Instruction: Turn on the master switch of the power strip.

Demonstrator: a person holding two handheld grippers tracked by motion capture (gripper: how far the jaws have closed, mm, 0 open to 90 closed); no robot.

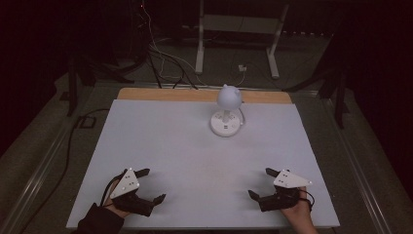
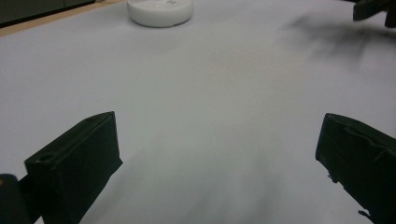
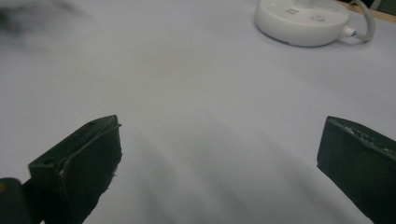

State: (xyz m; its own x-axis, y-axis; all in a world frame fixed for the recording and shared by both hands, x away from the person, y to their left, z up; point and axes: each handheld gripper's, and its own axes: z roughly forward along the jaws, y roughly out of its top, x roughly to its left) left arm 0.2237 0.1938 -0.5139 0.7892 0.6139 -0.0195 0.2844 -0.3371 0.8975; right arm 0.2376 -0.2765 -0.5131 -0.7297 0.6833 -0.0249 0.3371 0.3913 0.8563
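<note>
Well ahead of both sets of fingers, the white lamp (image 1: 227, 113) is sitting alone on the worktop (image 1: 160, 146).
Left gripper (image 1: 148, 186) and right gripper (image 1: 260, 184) are resting with fingers spread wide, gripping nothing.

1. We see a counter (image 1: 160, 146) under a pale sheet, with a bare wooden strip along its far edge.
2. A white lamp (image 1: 227, 111) stands on its round base near the far edge, its cord (image 1: 242, 117) curling beside the base.
</note>
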